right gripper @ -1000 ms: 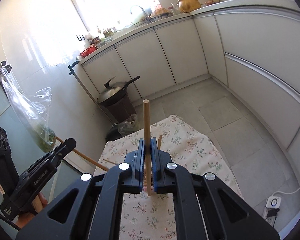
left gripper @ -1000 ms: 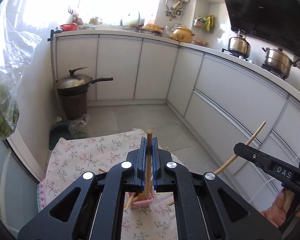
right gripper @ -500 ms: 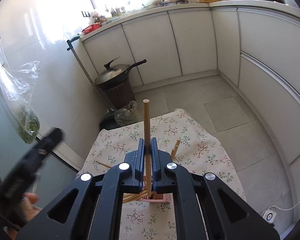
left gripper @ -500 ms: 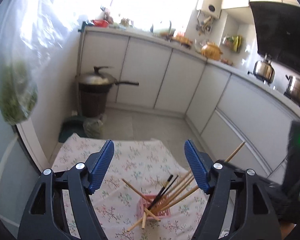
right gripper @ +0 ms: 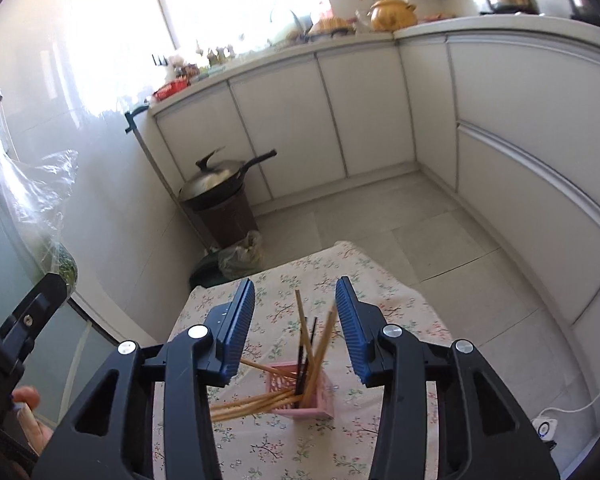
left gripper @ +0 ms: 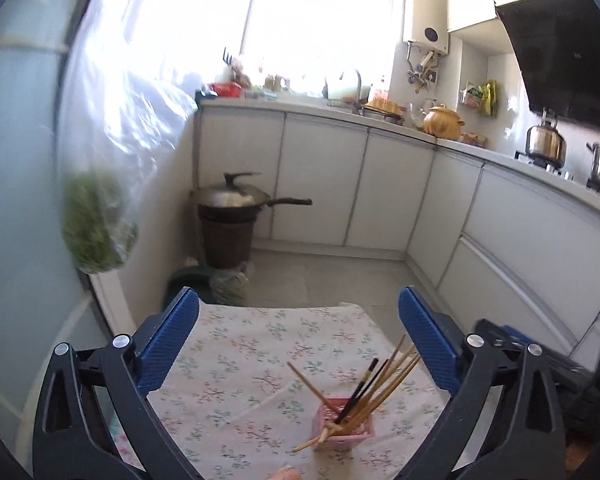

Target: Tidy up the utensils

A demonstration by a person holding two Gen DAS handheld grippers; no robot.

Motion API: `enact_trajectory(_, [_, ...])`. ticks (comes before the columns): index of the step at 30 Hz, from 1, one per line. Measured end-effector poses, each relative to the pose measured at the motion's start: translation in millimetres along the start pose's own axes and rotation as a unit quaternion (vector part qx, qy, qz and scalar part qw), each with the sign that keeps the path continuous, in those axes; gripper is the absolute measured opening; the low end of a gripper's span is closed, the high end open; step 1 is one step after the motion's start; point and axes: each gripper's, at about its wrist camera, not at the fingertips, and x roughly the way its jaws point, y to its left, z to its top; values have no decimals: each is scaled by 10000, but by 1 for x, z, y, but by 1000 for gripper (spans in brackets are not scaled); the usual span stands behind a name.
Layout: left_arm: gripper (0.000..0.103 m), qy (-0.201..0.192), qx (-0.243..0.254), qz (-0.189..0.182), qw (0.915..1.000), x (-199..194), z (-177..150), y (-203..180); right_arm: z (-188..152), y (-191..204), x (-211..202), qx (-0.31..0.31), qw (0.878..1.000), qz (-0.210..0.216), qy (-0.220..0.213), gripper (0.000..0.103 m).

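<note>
A small pink slotted holder (left gripper: 342, 430) stands on the floral tablecloth (left gripper: 236, 344), with several wooden chopsticks (left gripper: 384, 380) and a dark pair leaning out of it. My left gripper (left gripper: 299, 300) hovers above and behind the holder, its jaws opening wide with nothing between the pads. In the right wrist view the holder (right gripper: 320, 400) sits just beyond my right gripper (right gripper: 295, 286). Its jaws are opening too. The chopsticks (right gripper: 320, 344) stand loose in the gap, and neither pad touches them. The left gripper (right gripper: 20, 340) shows at that view's left edge.
The table's far edge (right gripper: 340, 248) drops to a tiled floor. A lidded wok on a brown bin (left gripper: 228, 220) and bags stand in the corner. A plastic bag of greens (left gripper: 96, 224) hangs at the left. White cabinets (left gripper: 320, 180) line the back and right.
Both grippers went from shut on an upright chopstick to open, the left first, then the right. The released chopsticks now rest in the pink holder. Both views shifted.
</note>
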Motion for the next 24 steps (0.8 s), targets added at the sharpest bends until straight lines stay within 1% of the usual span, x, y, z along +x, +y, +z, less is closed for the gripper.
enact_trajectory(1, [96, -64, 153, 195, 9997, -11, -4, -6, -6, -4, -11, 9, 9999, -69, -83, 49])
enact_trajectory(3, [96, -165, 363, 446, 9982, -25, -12, -17, -16, -11, -31, -10, 9996, -191, -198, 54])
enact_trajectory(5, [96, -322, 559, 650, 9958, -44, -28, -29, -32, -19, -52, 7, 9989, -361, -297, 65])
enact_trajectory(6, [96, -377, 656, 695, 9947, -51, -36, -34, -37, -22, -60, 20, 9986, -422, -324, 69])
enact_trajectory(7, [96, -379, 753, 718, 9938, -57, -45, -38, -46, -27, -70, 40, 9981, -506, -351, 77])
enact_trajectory(8, [96, -320, 831, 699, 9936, -63, -55, -43, -52, -30, -77, 46, 9976, -590, -369, 86])
enact_trajectory(10, [96, -173, 802, 575, 9950, -70, -72, -48, -72, -37, -93, 57, 9958, -815, -424, 97])
enact_trajectory(11, [96, -130, 793, 540, 9953, -70, -76, -51, -79, -40, -99, 68, 9949, -903, -451, 97])
enact_trajectory(13, [96, 25, 902, 646, 9938, -77, -91, -56, -94, -44, -108, 24, 9897, -1367, -437, 97])
enact_trajectory(14, [96, 36, 904, 709, 9934, -81, -96, -56, -100, -44, -112, -80, 9873, -1530, -415, 97])
enact_trajectory(16, [96, 46, 828, 730, 9939, -86, -103, -54, -110, -48, -123, -115, 9825, -1775, -553, 97])
enact_trajectory(19, [96, 118, 718, 561, 9958, -93, -104, -56, -118, -58, -135, -36, 9789, -1951, -605, 97])
enact_trajectory(20, [96, 105, 682, 487, 9964, -95, -105, -57, -117, -61, -135, -30, 9789, -1953, -597, 97])
enact_trajectory(24, [96, 99, 769, 378, 9963, -94, -109, -67, -117, -69, -138, 7, 9781, -1974, -656, 97])
